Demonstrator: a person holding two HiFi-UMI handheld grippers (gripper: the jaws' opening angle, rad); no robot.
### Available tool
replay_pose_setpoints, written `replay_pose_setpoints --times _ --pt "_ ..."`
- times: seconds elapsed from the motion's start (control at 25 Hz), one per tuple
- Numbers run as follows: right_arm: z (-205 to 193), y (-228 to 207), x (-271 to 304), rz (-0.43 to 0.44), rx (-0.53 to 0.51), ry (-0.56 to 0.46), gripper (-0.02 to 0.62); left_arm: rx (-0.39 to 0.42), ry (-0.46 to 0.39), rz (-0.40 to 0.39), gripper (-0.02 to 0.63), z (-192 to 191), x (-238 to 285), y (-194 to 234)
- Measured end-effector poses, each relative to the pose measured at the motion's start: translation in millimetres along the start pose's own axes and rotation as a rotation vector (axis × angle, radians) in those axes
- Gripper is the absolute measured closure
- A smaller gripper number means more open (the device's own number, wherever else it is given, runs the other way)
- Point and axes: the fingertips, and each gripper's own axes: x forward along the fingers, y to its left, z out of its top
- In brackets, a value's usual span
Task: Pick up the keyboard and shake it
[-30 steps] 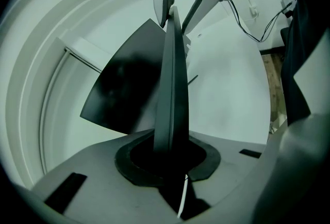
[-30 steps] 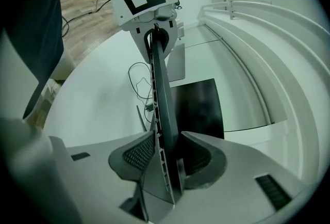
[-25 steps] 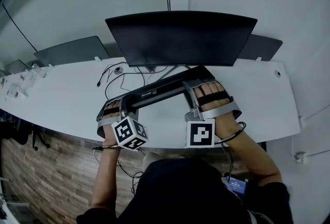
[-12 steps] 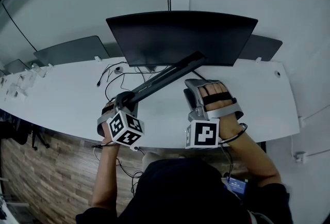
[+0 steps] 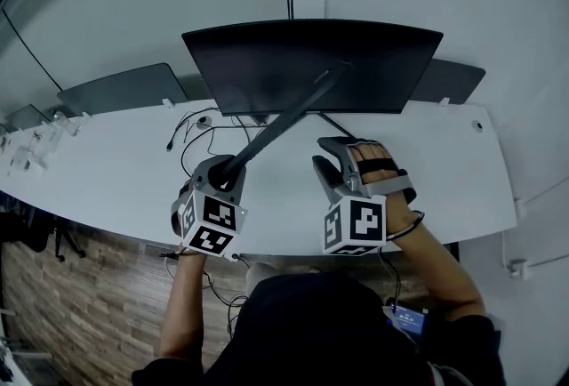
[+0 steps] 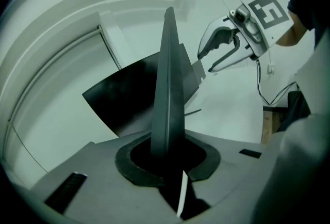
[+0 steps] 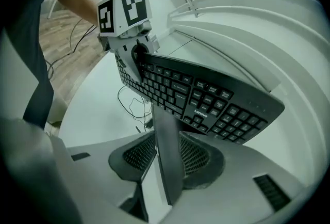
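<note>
Left gripper (image 5: 226,174) is clamped on one end of the keyboard (image 5: 284,120), which is raised off the desk (image 5: 107,171) and tilted up across the monitor (image 5: 258,64). Its keys are shown only in the right gripper view. Right gripper (image 5: 327,160) is held just beside the keyboard, jaws apart, with nothing gripped.

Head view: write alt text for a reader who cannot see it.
The left gripper holds one end of a black keyboard, tilted up toward the monitor above a white desk. The right gripper is apart from it.
</note>
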Motion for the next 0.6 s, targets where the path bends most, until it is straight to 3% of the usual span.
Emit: replay_pose_setpoints --times 0.32,0.6 --pt "27.8 -8.7 -10.6 0.102 0.348 -0.21 0.443 -0.141 -0.114 -0.076 0.522 19.0 -16.6 -4.0" --pt "40.1 -11.8 -11.1 0.266 0.718 -0.37 0.443 -0.261 -0.265 -0.219 0.522 44.9 -35.2 -13.9"
